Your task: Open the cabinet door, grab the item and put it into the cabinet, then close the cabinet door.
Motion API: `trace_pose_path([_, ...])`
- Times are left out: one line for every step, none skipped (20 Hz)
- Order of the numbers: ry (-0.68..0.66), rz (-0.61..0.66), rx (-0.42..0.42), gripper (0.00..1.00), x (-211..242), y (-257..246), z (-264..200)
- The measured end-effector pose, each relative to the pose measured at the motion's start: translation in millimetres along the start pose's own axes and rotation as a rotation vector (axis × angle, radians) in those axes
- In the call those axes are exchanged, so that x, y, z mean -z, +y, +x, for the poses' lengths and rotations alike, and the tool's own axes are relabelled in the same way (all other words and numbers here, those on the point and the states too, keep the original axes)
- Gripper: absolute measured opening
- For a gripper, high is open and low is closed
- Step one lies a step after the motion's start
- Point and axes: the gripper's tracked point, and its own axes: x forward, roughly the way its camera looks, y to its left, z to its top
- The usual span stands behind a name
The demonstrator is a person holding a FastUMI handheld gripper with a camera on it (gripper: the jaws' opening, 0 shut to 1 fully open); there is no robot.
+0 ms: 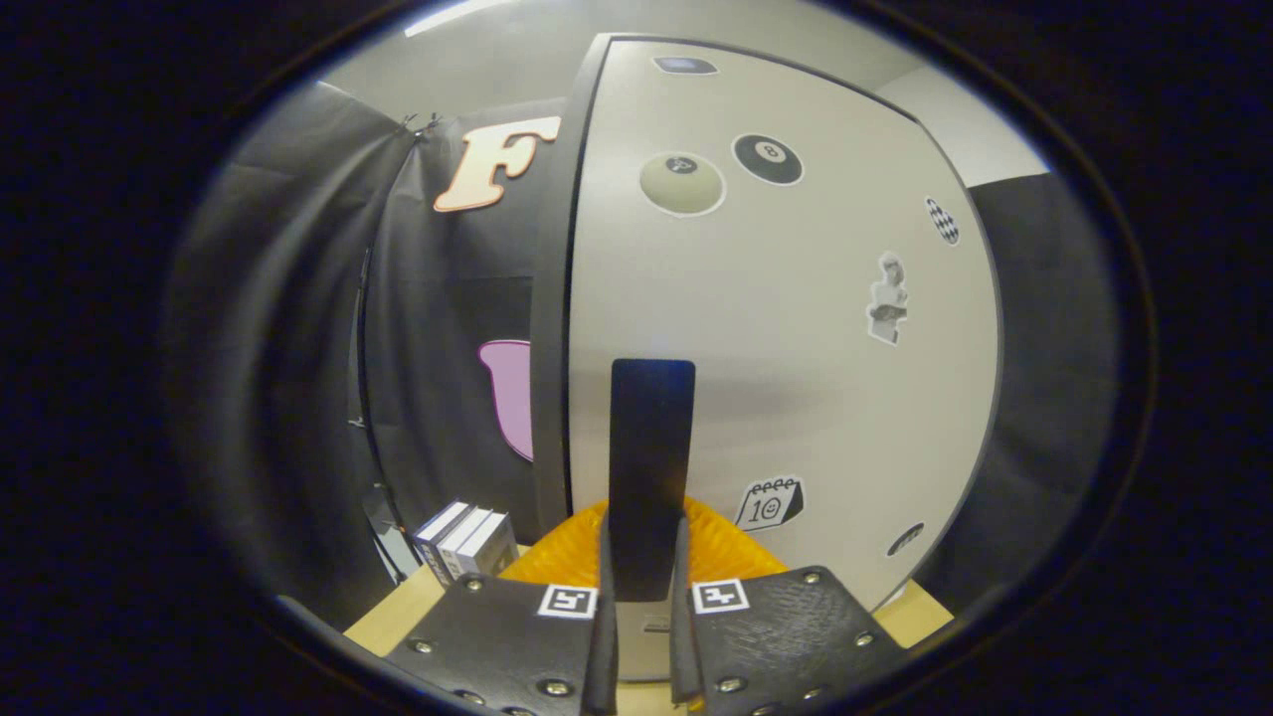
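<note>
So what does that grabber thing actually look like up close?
The gripper has two wide black plates with a rough, textured surface, dotted with silver screws along their edges. Each plate carries a small square black-and-white marker near its inner corner. Two thin dark fingers run forward from the plates, side by side, with a narrow gap between them. No cables or sleeve can be seen.

I see three upright grey-and-white boxes (465, 542) standing in a row on the pale wooden tabletop (393, 617), close against the black cloth wall behind them.
</note>
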Motion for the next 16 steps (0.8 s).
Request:
trace_pose_path([0.004, 0.000, 0.007, 0.21, 1, -1, -1])
trace_pose_path([0.001, 0.004, 0.014, 0.21, 1, -1, -2])
trace_pose_path([0.005, 0.010, 0.019, 0.21, 2, -2, -4])
trace_pose_path([0.001, 0.016, 0.025, 0.21, 2, -3, -7])
trace_pose_path([-0.006, 0.020, 0.032, 0.21, 2, -4, -10])
trace_pose_path([-0.015, 0.024, 0.042, 0.21, 2, -5, -16])
trace_pose_path([-0.020, 0.025, 0.053, 0.21, 1, -7, -22])
trace_pose_path([-0.021, 0.027, 0.062, 0.21, 1, -8, -27])
trace_pose_path([-0.020, 0.035, 0.069, 0.21, 1, -9, -33])
trace_pose_path([-0.015, 0.044, 0.073, 0.20, 2, -11, -38])
trace_pose_path([-0.012, 0.054, 0.077, 0.21, 2, -14, -45])
trace_pose_path([-0.010, 0.062, 0.083, 0.21, 4, -18, -54])
trace_pose_path([-0.012, 0.062, 0.090, 0.21, 4, -23, -61])
trace_pose_path([-0.014, 0.065, 0.101, 0.20, 3, -25, -68])
trace_pose_path([-0.012, 0.069, 0.111, 0.20, 3, -29, -74])
trace_pose_path([-0.011, 0.078, 0.120, 0.20, 4, -33, -81])
